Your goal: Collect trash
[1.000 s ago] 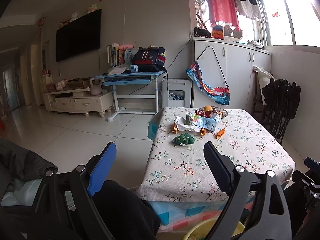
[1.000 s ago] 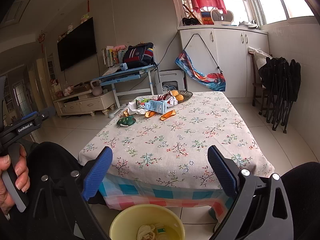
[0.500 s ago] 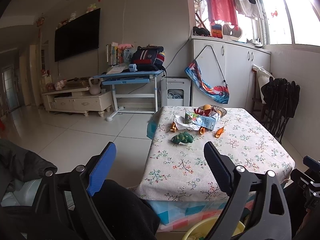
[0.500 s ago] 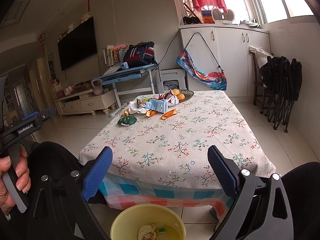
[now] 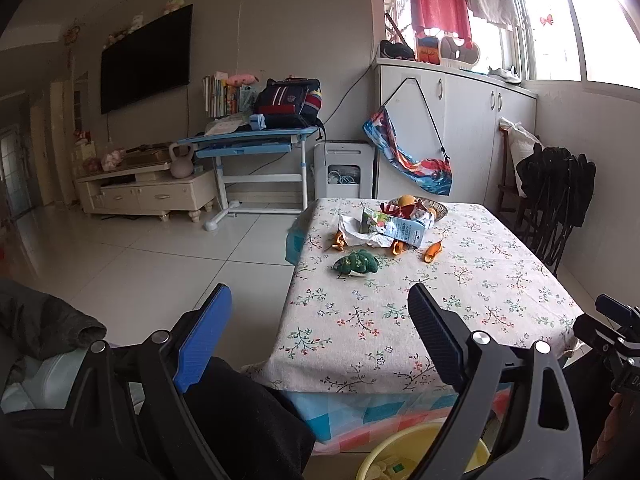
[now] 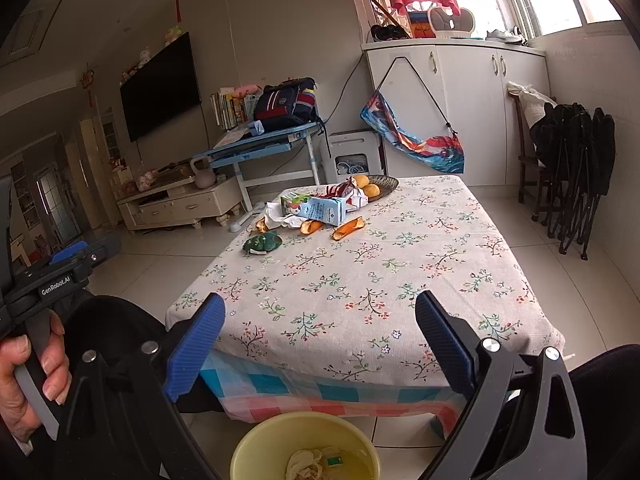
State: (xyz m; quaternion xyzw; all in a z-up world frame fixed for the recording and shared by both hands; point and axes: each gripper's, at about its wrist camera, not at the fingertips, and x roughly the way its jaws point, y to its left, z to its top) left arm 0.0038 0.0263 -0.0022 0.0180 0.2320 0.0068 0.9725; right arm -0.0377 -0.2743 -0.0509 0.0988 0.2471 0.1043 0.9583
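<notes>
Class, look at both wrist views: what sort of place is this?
Most likely a home living room: a wall-mounted television, a low table under a flowered cloth, and laundry hanging by the window.

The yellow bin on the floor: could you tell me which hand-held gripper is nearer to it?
Right. The right hand-held gripper hovers almost directly above the yellow bin; the left hand-held gripper sits off to its left, the bin under its right finger.

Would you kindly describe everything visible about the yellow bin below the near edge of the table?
The yellow bin is a round, open-topped tub that looks like plastic, standing upright on the tiled floor just in front of the table's near edge. Only its rim and upper inside show. It already holds some pale crumpled scraps and a small green-and-white piece. Nothing visibly touches it; the left wrist view shows just a sliver of its rim.
</notes>
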